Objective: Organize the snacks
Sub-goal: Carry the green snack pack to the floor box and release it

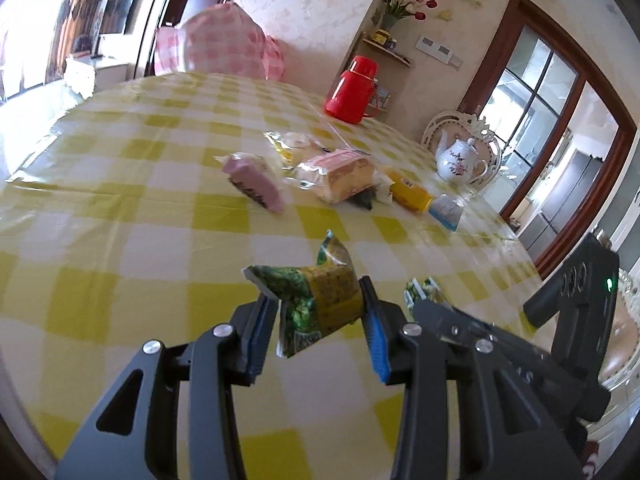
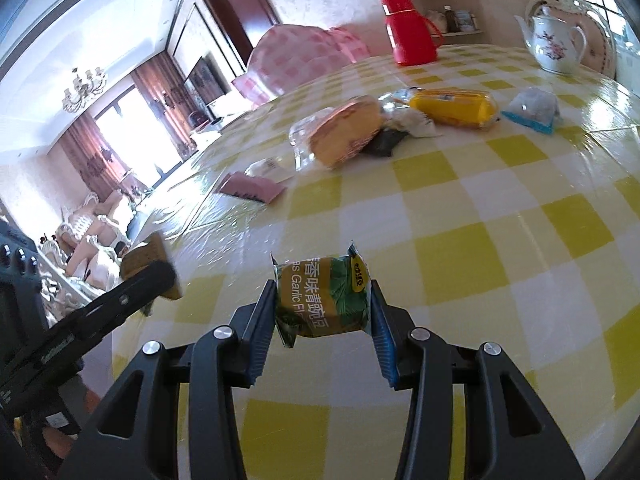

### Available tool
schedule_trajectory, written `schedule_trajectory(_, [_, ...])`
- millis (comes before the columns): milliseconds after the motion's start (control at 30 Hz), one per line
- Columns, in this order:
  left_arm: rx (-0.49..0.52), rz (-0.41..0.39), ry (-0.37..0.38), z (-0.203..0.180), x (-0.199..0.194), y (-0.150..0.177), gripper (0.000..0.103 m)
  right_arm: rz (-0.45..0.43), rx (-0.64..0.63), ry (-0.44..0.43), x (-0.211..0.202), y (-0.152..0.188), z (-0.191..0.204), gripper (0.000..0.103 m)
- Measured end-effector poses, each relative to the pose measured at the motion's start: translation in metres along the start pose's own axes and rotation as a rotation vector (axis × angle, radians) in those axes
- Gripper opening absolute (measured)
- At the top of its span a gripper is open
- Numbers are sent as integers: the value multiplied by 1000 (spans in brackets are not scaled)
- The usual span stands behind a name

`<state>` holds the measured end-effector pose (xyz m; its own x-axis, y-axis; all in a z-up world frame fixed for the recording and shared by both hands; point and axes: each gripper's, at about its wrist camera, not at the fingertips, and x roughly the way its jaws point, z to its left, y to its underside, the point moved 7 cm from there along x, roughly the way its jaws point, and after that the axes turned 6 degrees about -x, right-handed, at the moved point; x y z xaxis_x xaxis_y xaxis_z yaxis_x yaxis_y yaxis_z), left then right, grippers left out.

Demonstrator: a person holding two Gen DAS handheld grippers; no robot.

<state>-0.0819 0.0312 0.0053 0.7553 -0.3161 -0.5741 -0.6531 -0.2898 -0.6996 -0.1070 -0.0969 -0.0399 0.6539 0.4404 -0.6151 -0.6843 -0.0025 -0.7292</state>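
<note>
My left gripper is shut on a green and yellow pea snack packet, held above the checked tablecloth. My right gripper is shut on a second green pea snack packet, also held above the cloth. The right gripper shows in the left wrist view just to the right, with its packet peeking out. The left gripper shows at the left edge of the right wrist view. Farther back lie a pink packet, a wrapped cake slice, a yellow packet and a blue-edged packet.
A red thermos and a white flowered teapot stand at the far side of the round table. A pink checked bundle sits behind the table. The table edge curves close on the right.
</note>
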Motion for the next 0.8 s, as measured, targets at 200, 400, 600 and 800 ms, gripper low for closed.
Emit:
schedule_trajectory(200, [14,-7,-60,32,-31,11,41,18,-41,-38,2,8,25,44])
schedule_trajectory(400, [3,-32,-108,61,-59,11,41,40,-78,-78,8,14,48,44])
schedule_trajectory(600, [-2,-39,-146,83,-78,11,41,86,-108,-130,18,22,78,44])
schedule_trajectory(800, [-2,-34,-222,122,-102,13,41,130,-263,-193,24,42,146,44])
